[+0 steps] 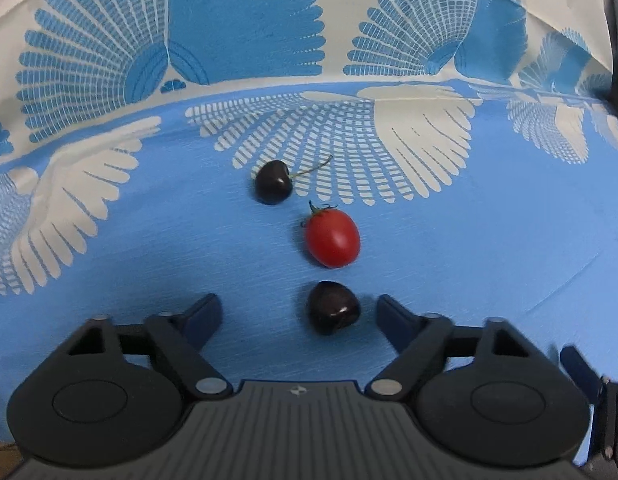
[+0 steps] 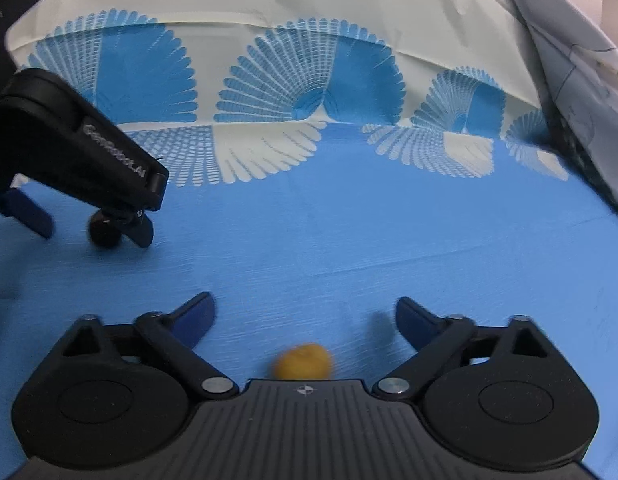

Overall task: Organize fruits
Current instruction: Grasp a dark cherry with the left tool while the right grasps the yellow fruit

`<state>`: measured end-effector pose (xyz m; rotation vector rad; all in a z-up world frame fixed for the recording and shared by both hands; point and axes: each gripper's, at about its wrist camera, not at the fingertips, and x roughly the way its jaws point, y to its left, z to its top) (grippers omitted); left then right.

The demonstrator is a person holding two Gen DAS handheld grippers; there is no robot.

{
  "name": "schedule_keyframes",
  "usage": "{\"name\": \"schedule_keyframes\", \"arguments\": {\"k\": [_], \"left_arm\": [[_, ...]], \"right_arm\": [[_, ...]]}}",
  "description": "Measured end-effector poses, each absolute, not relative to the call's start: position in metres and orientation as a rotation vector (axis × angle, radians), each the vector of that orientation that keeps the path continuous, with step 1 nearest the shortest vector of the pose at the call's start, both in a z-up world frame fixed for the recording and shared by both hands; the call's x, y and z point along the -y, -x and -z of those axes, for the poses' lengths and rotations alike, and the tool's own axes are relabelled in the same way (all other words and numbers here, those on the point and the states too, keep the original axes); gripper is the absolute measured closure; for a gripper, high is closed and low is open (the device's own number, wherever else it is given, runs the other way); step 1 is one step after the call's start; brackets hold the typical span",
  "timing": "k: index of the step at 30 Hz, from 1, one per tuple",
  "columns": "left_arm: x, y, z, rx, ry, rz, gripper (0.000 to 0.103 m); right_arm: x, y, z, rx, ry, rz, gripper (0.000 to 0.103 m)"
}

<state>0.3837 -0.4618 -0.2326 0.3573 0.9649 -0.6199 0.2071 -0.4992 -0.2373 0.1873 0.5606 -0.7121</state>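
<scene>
Dark cherry (image 1: 333, 307) – red tomato (image 1: 332, 237) – blue patterned cloth (image 1: 489, 240).

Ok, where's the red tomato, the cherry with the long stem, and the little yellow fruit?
Red oval tomato (image 1: 332, 237): left wrist view, middle of its shiny skin.
Dark round cherry with green stem (image 1: 273, 182): left wrist view, centre of its body.
Small yellow round fruit (image 2: 303, 362): right wrist view, middle of its visible top.

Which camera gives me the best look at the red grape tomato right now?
The left wrist view: the red grape tomato lies in plain sight on the blue cloth, between two dark cherries, sharp and unblocked. The right wrist view does not show it at all, only one dark fruit by the left tongs.
</scene>
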Motion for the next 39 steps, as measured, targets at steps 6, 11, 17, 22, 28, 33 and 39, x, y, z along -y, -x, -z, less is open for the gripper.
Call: {"name": "schedule_keyframes", "arguments": {"k": [6,11,17,22,28,33,39], "left_arm": [[0.463,-0.382,0.233,-0.964,-0.37,0.621,0.018],[0.465,-0.381,0.235,-0.961,-0.366,0.617,0.021],[0.459,-0.379,0.224,-0.934,-0.314,0.692,0.074],[0.455,-0.366,0.22,-0.919,-0.338,0.692,0.074],[0.428,-0.34,0.197,-0.917,-0.32,0.66,0.074],[0.379,-0.309,0.157,-0.902,-0.285,0.594,0.074],[0.315,-0.253,0.105,-0.865,-0.257,0.583,0.074]], "right_arm": [[0.481,-0.186,0.238,-0.594,-0.195,0.8,0.015],[0.486,-0.175,0.24,-0.578,-0.256,0.808,0.019],[0.495,-0.16,0.232,-0.552,-0.349,0.852,0.077],[0.498,-0.158,0.229,-0.479,-0.342,0.833,0.077],[0.507,-0.157,0.228,-0.452,-0.351,0.841,0.077],[0.506,-0.151,0.208,-0.388,-0.342,0.87,0.077],[0.462,-0.09,0.163,-0.358,-0.339,0.819,0.077]]}}
